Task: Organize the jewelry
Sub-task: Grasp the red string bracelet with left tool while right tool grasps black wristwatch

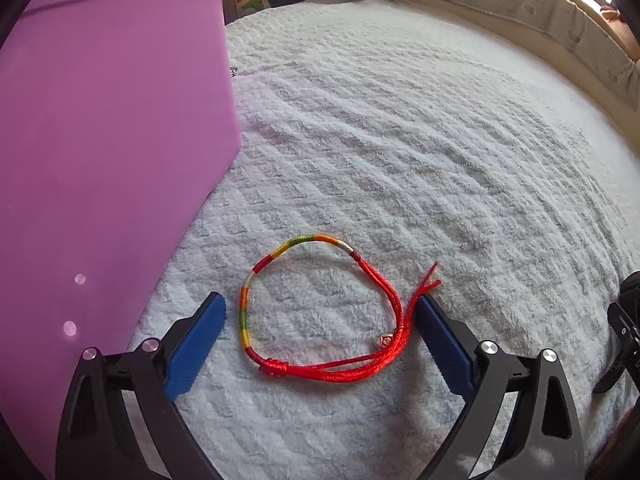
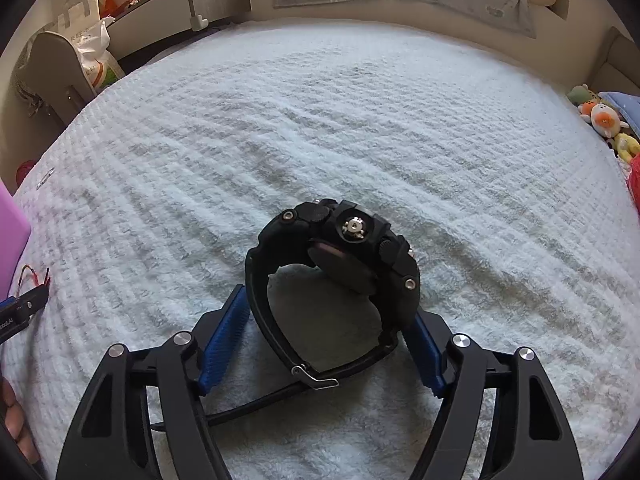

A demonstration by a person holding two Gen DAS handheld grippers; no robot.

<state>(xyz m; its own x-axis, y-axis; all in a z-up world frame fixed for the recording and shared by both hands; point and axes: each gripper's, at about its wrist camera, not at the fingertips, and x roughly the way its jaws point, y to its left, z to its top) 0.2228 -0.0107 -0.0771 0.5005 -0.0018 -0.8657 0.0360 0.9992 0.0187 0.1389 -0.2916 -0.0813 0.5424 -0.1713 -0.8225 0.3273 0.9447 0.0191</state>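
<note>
Red bracelet (image 1: 320,308) between open left claw (image 1: 320,312) | right claw (image 2: 328,316) straddles black watch (image 2: 332,272), grip unclear

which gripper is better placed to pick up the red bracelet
Left. The left gripper already straddles the red bracelet on the white blanket, jaws open on either side. The right gripper is busy around the black watch.

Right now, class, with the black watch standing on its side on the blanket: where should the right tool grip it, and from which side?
Grip the black watch across its strap loop, just below the case, coming down from above. The loop stands upright between the right tool pads, presenting two flat strap sides.
</note>
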